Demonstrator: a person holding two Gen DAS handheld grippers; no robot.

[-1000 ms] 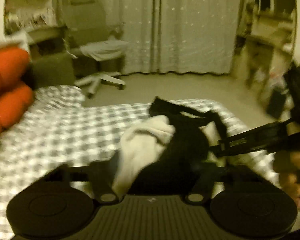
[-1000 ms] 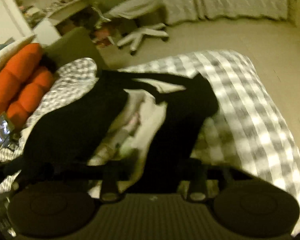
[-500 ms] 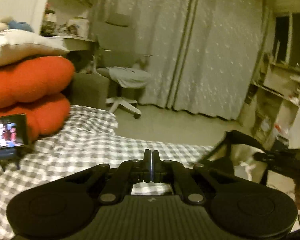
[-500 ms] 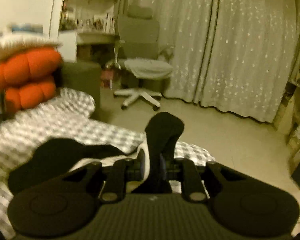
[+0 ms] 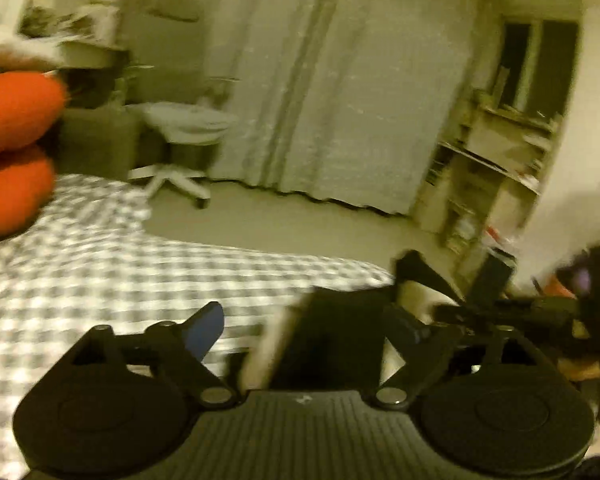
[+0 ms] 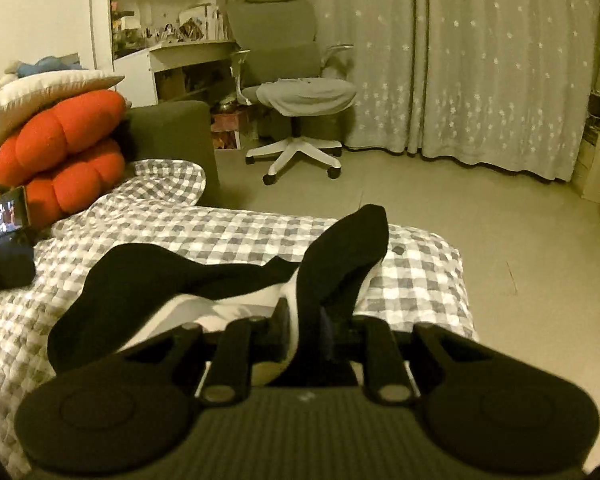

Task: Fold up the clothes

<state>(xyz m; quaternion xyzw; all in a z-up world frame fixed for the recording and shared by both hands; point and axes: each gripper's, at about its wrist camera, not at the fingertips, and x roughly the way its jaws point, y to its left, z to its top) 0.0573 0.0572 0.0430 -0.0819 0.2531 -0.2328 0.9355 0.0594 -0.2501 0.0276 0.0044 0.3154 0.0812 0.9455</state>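
A black and white garment (image 6: 204, 280) lies crumpled on the checked bed cover (image 6: 228, 236). My right gripper (image 6: 304, 322) is shut on a raised fold of it, and a black flap stands up above the fingers. In the blurred left wrist view my left gripper (image 5: 308, 320) is open wide, its blue-padded left finger (image 5: 206, 330) over the cover. The garment (image 5: 332, 344) edge sits between its jaws, not clamped. The right gripper's dark body (image 5: 540, 312) reaches in from the right.
Orange cushions (image 6: 64, 152) and a white pillow (image 6: 40, 96) are stacked at the bed's left end, with a lit phone (image 6: 4, 216) beside them. An office chair (image 6: 300, 96) stands on the floor before curtains (image 6: 480, 60). Shelves (image 5: 500, 140) line the right wall.
My left gripper went from shut to wide open and swung right and down onto the garment. My right gripper stays shut on the fold, now lower near the bed.
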